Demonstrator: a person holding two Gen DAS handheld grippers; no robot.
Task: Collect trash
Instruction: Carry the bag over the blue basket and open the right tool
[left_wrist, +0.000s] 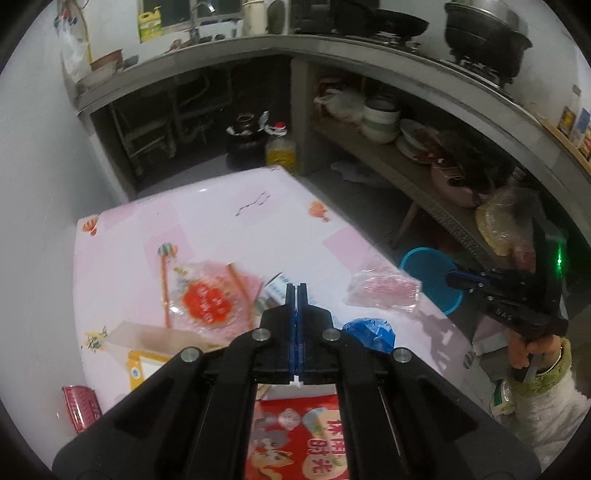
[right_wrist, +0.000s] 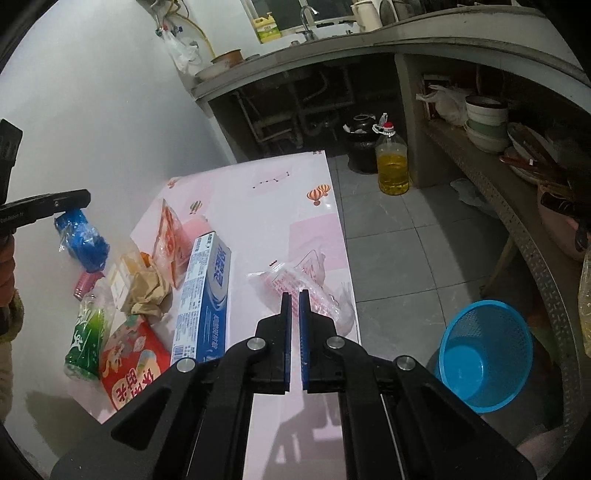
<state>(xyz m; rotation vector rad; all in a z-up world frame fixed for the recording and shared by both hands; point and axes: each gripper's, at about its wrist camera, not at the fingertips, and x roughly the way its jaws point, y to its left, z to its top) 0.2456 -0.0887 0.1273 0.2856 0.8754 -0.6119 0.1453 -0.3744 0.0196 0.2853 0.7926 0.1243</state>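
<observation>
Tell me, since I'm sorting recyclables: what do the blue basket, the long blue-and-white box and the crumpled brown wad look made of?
The blue basket looks like moulded plastic: glossy, with a fine open lattice wall. The long box seems to be printed cardboard, slightly glossy, with crisp folded edges. The brown wad is probably matte paper, since it holds sharp creases.

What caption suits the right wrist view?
Right tongs pinch a clear printed bag over the pink table; left tongs hold a blue wrapper; blue basket on the floor.

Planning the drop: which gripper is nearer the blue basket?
Right. The right gripper hangs at the table edge beside the blue basket; the left gripper is across the table, by the wall.
</observation>
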